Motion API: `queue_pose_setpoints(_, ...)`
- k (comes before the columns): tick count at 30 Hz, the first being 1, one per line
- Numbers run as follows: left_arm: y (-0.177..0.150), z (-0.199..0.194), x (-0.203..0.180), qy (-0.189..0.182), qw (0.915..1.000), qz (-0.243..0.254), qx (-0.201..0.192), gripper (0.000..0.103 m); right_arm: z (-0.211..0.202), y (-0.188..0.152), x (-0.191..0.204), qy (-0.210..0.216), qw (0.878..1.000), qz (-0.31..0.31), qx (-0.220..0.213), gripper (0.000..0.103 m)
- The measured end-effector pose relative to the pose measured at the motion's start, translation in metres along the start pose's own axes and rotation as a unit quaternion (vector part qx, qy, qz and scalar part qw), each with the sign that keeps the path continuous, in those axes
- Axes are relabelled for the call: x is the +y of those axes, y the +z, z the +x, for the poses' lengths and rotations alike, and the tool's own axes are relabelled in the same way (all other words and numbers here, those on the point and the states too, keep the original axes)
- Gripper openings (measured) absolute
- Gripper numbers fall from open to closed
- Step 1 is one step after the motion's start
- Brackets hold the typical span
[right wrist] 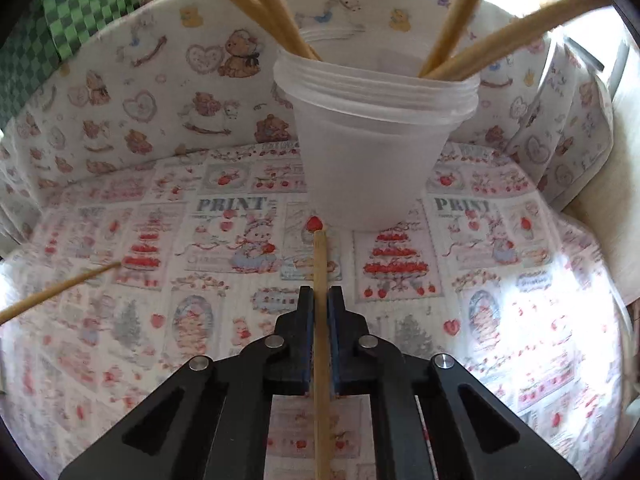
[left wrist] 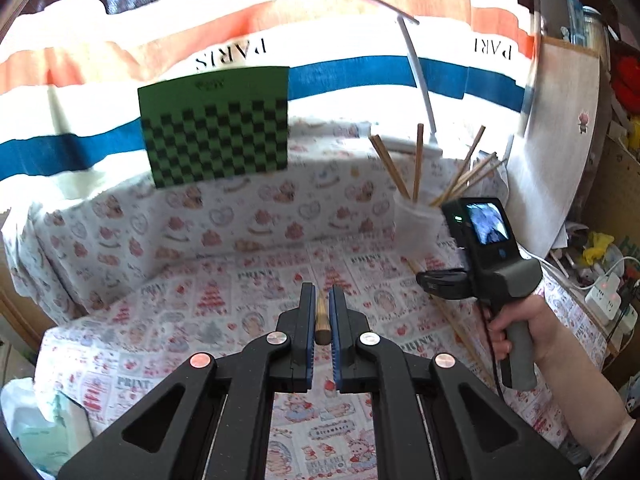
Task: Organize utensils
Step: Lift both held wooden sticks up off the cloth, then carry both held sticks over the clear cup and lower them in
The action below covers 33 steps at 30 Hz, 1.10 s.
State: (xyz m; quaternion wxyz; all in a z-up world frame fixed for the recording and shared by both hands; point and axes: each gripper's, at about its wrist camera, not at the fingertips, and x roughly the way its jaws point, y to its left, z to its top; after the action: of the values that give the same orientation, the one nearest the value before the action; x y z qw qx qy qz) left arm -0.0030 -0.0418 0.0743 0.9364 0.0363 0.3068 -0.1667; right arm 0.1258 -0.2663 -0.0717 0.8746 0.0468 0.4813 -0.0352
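Task progress: about half a dozen thin wooden chopsticks (right wrist: pixel 452 20) already stand splayed in the translucent white plastic cup (right wrist: pixel 372 140); by my reading most of the sorting is done.
Left to do: two sticks are in hand, and another loose chopstick (right wrist: pixel 60 290) shows at the left edge of the right wrist view, seemingly on the cloth.
Left gripper (left wrist: pixel 322 312): its fingers are clamped on a short wooden chopstick end (left wrist: pixel 322 320), held above the cloth, well apart from the cup.
Right gripper (right wrist: pixel 320 312): its fingers are closed on a long wooden chopstick (right wrist: pixel 320 280), whose tip points toward the cup's base, just short of it.
Next step, as I judge: each held stick must be raised and tipped over the cup rim.
Surface: the tabletop is covered with a printed cloth of red cakes and strawberries (right wrist: pixel 520 280); the cup stands at its far side.
Room: a teddy-bear patterned fabric (right wrist: pixel 140 100) rises behind, with a green checkered board (left wrist: pixel 216 128), a striped blue, orange and white hanging (left wrist: pixel 360 72), and a white power strip (left wrist: pixel 608 300) at the right.
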Motion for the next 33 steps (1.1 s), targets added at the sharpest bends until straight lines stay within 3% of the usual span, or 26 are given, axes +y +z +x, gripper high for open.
queue_pose_setpoints(3,0.007,-0.008,0.003,0.003,1.0,0.0,-0.005,0.006,-0.023,-0.004,-0.005,0.036,0.999,0.005,-0.03,0.008)
queue_pose_setpoints(7,0.012,-0.016,0.005,0.005,0.9999,-0.002,-0.011,0.006,-0.079,-0.007,-0.006,0.069,0.991,-0.013,-0.115,0.008)
queue_pose_setpoints(11,0.013,-0.019,0.005,0.003,0.9999,-0.004,-0.015,0.006,-0.136,-0.011,-0.005,0.125,0.972,-0.029,-0.197,0.008)
queue_pose_setpoints(15,0.014,-0.02,0.002,0.006,0.9998,-0.005,-0.017,0.006,-0.181,-0.014,-0.012,0.162,0.953,-0.038,-0.252,0.008)
queue_pose_setpoints(22,0.023,-0.022,-0.005,0.007,0.9995,0.001,-0.03,0.006,-0.232,-0.02,-0.019,0.16,0.941,-0.044,-0.295,0.008)
queue_pose_setpoints(30,0.051,-0.024,-0.019,0.005,0.9982,0.01,-0.06,0.006,-0.26,-0.029,-0.028,0.178,0.923,-0.04,-0.339,0.008)
queue_pose_setpoints(33,0.061,-0.027,-0.025,0.002,0.9972,0.013,-0.073,0.006,-0.267,-0.034,-0.03,0.164,0.917,-0.045,-0.36,0.008)
